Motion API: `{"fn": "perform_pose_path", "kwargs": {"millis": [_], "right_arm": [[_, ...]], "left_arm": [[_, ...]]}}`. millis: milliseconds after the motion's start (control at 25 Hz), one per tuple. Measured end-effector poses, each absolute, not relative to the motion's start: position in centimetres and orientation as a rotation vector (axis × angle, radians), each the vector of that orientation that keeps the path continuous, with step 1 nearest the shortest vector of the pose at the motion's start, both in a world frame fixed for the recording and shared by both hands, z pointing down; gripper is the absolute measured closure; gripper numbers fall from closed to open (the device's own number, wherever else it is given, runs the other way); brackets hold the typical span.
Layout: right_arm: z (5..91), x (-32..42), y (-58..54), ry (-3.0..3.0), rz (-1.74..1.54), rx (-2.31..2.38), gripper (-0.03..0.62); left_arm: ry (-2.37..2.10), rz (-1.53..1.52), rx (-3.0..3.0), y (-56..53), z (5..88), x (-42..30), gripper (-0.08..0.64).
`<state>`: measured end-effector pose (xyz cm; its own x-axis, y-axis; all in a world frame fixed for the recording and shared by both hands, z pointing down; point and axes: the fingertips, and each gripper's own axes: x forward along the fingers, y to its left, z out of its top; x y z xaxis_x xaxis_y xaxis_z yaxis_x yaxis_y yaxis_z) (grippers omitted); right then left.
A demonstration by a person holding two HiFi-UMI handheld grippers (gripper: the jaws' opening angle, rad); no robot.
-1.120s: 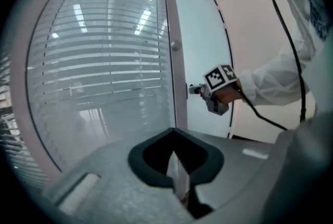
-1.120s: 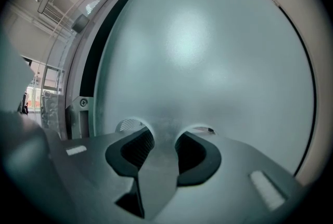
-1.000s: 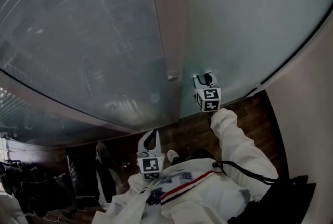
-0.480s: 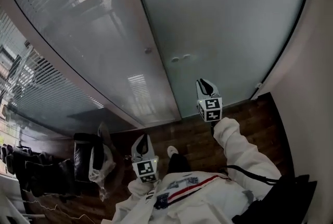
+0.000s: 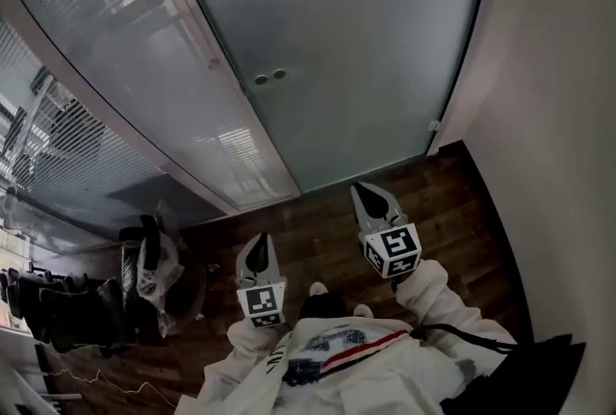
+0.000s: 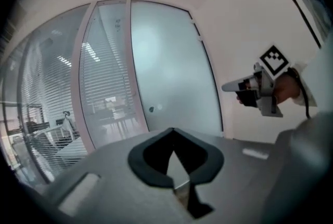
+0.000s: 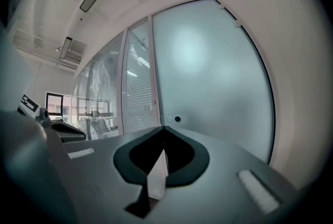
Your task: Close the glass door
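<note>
Glass door (image 5: 366, 47): frosted panel at the top centre of the head view. It stands upright and fills the span between the partition frame on its left and the wall (image 5: 549, 115) on its right.
Door edge: the right edge lies along a dark strip at the wall, and no gap shows there in the head view or the right gripper view.
Door fittings (image 5: 268, 76): two small round pieces side by side near the door's left edge (type cannot be made out).
Left gripper (image 5: 258, 245): jaws together at the tips, with nothing between them. It is held low, just in front of the person's body, and is well apart from the door.
Right gripper (image 5: 366, 194): jaws together after having just been closing, with nothing between them. It is held higher in the head view than the left gripper, is aimed toward the door and touches nothing.
Gripper spacing: the two are side by side and apart. The right one shows at the right of the left gripper view.
Sleeve (image 5: 452, 298): white, on the arm that carries the right gripper.
Floor (image 5: 318, 230): dark wood boards that run up to the foot of the door.
Partition (image 5: 115, 47): glass with slatted blinds behind it, left of the door.
Dark items (image 5: 144, 278): grouped on the floor at lower left, at the foot of the partition (identity unclear).
</note>
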<state>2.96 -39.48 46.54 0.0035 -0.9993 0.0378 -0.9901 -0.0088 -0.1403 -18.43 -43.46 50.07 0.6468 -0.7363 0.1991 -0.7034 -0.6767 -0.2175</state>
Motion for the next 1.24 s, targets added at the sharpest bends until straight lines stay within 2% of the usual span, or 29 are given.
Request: {"fn": "perform_pose_path", "kwargs": {"millis": [400, 640, 1240], "right_arm": [[47.9, -0.6, -30.2, 2.152, -0.304, -2.205, 0.588], [48.1, -3.0, -30.4, 2.222, -0.326, -2.180, 0.588], [46.7, -2.7, -31.4, 2.243, -0.254, -2.166, 0.588]], "left_arm": [[1.147, -0.405, -2.805, -38.6, 49.3, -17.3, 0.558], [1.071, -0.398, -2.835, -36.3, 50.2, -16.7, 0.558], [1.057, -0.385, -2.838, -37.1, 49.9, -15.5, 0.558]]}}
